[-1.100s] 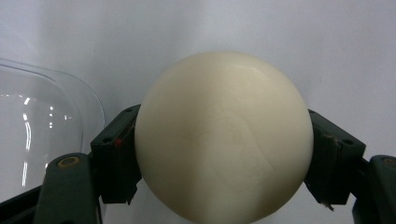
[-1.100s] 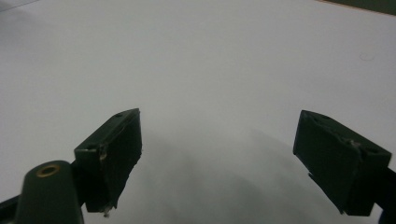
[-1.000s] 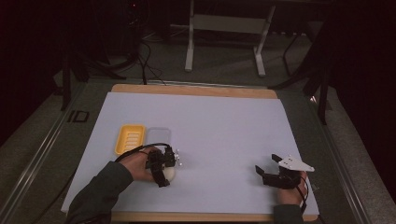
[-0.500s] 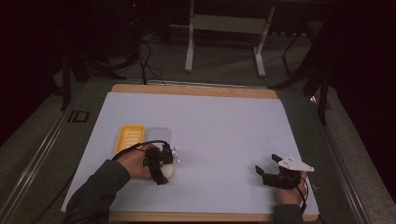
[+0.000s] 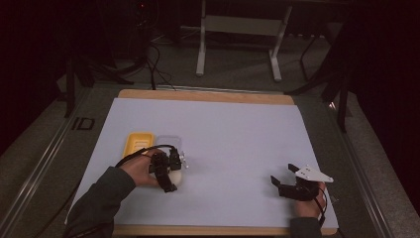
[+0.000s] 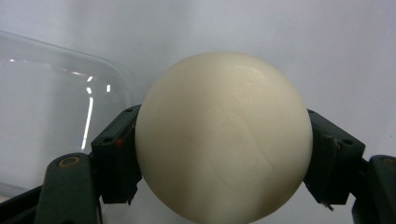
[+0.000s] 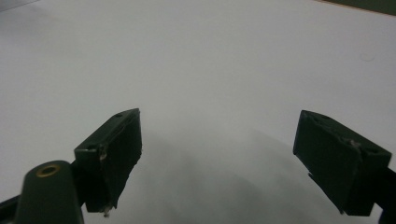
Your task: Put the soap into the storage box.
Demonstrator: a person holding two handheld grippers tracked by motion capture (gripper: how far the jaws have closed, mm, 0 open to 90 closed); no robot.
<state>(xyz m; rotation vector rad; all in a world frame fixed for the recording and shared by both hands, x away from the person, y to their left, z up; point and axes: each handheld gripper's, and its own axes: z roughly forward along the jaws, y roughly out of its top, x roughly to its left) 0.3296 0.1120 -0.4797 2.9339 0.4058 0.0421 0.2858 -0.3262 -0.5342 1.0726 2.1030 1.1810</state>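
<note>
Jaws of the left hand-held gripper [image 6: 224,154] are clamping a smooth cream-white ball [image 6: 224,135] beside a clear plastic lid [image 6: 51,116]. Right hand-held gripper [image 7: 217,154] is hovering over the white worktop [image 7: 210,60], jaws standing apart.

A: What colour is the ball [image 6: 224,135]?
B: Plain cream. The lid [image 5: 136,145] is yellow, the box [image 5: 168,141] clear.
A: The mat [image 5: 233,144]?
B: Pale lilac-white, unpatterned; jaws black.

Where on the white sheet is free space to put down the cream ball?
The white sheet is bare across its middle and far half, between the left tongs holding the cream-white round ball and the open right tongs. It is crowded only near the yellow tray and clear plastic container.
</note>
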